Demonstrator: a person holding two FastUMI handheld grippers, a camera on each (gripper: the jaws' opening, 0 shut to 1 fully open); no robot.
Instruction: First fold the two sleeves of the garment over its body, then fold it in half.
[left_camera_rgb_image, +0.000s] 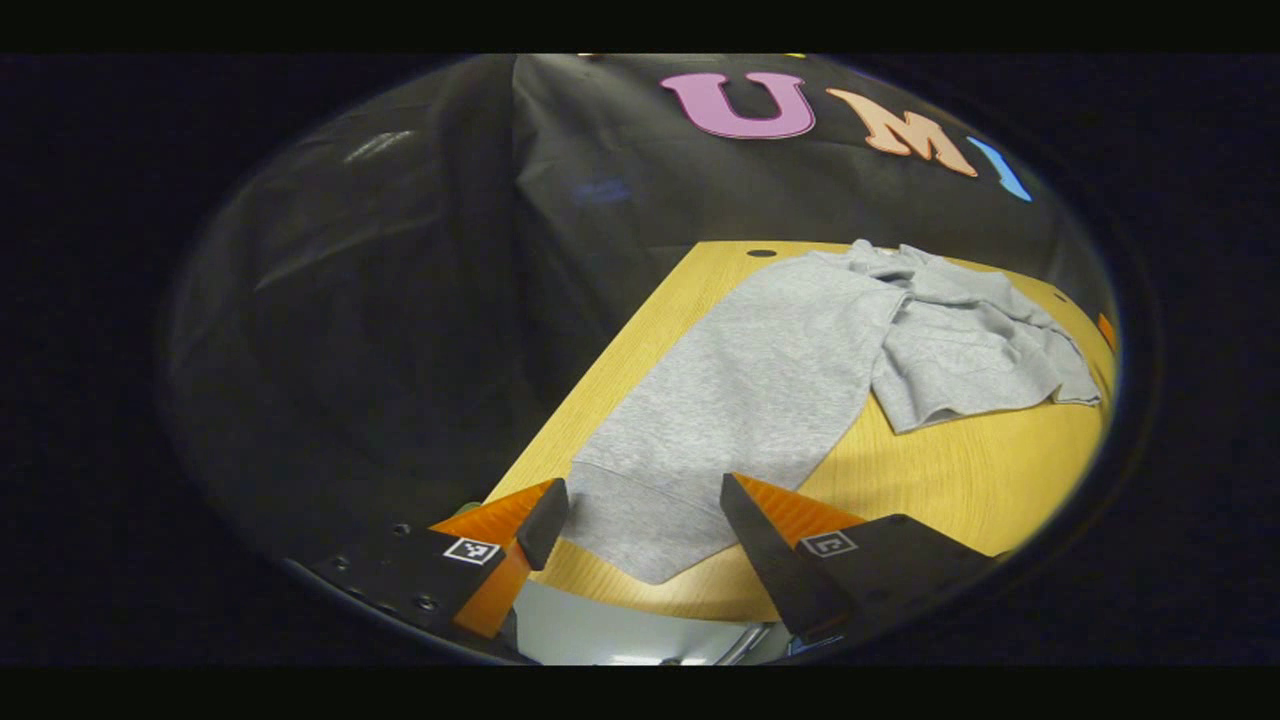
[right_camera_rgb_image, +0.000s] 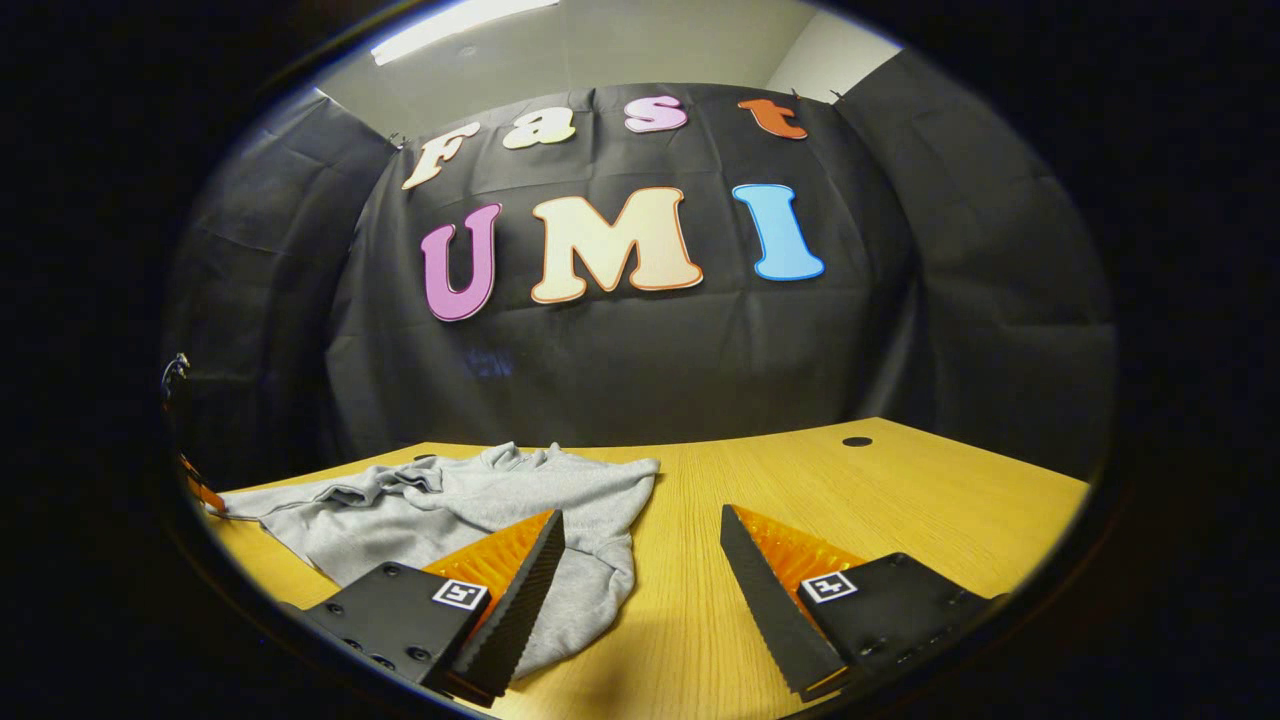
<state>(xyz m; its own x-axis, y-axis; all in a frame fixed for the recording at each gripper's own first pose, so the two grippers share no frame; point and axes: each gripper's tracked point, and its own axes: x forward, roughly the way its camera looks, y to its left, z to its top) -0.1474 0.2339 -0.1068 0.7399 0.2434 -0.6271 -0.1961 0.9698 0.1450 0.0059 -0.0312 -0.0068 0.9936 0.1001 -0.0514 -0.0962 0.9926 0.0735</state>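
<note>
The bench is light wood, with a small dark round hole near its far edge in the left gripper view and another hole at about 1 o'clock in the right gripper view. Black cloth walls the booth behind it. In the right gripper view a ceiling light glows at 11 o'clock, and a small orange object sits at the bench's left edge near 9 o'clock; what it is cannot be told. Nothing lies between either gripper and the garment.

The left gripper is spread wide, holding nothing. Its fingers straddle the near hem of the garment, at 6 o'clock in that view; whether either fingertip touches the cloth cannot be told.

The right gripper is also wide open and empty. Its left finger stands in front of the garment's near edge, while the other finger is over bare wood. Contact with the cloth cannot be told.

The garment is a plain grey sweatshirt lying on the bench. In the left gripper view its body runs flat and smooth from the ribbed hem at 6 o'clock up toward 12 o'clock, near the bench's left edge. On its 2 o'clock side the cloth is bunched and creased, a loose flap lying over the wood beside the body. In the right gripper view it lies at 8 o'clock, rumpled, with one sleeve trailing toward the bench's left edge.
</note>
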